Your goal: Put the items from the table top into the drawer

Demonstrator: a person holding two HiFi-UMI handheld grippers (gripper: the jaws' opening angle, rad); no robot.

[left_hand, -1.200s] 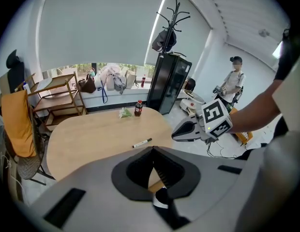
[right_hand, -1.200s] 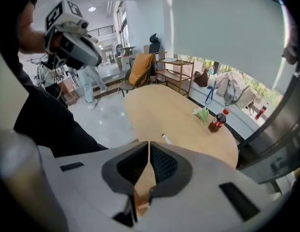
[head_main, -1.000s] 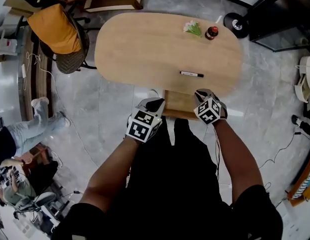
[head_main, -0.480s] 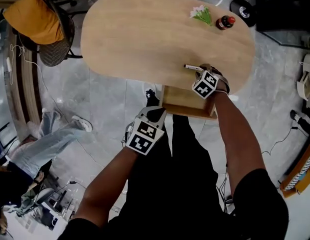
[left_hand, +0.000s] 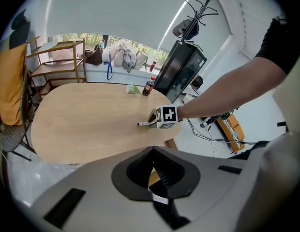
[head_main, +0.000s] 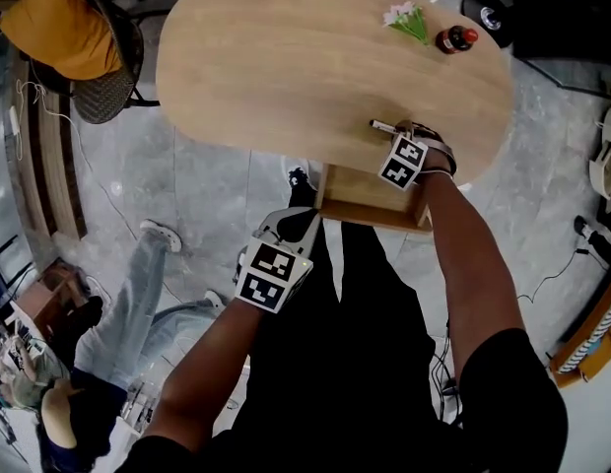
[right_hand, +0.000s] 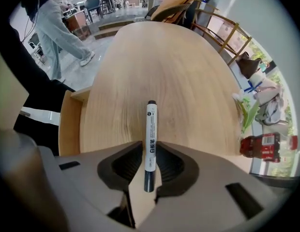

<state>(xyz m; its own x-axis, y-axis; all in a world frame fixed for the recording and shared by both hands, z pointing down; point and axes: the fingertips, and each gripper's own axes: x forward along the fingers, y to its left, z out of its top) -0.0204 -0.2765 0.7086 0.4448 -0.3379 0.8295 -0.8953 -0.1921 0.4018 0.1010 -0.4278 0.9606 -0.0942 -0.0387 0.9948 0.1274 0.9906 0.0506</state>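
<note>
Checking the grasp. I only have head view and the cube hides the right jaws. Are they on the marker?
Observer: Yes. In the right gripper view, the right gripper is shut on the marker, with a jaw touching each side.
Operator: Gripped where?
Observer: Near its dark end. The long white part sticks out ahead over the table.
Operator: Left one?
Observer: In the left gripper view, the left gripper has its jaws together with nothing between them.

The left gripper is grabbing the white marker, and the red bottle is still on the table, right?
Not quite. It is the right gripper that is shut on the white marker, as the right gripper view shows. The left gripper holds nothing. The red bottle is on the table.
</note>
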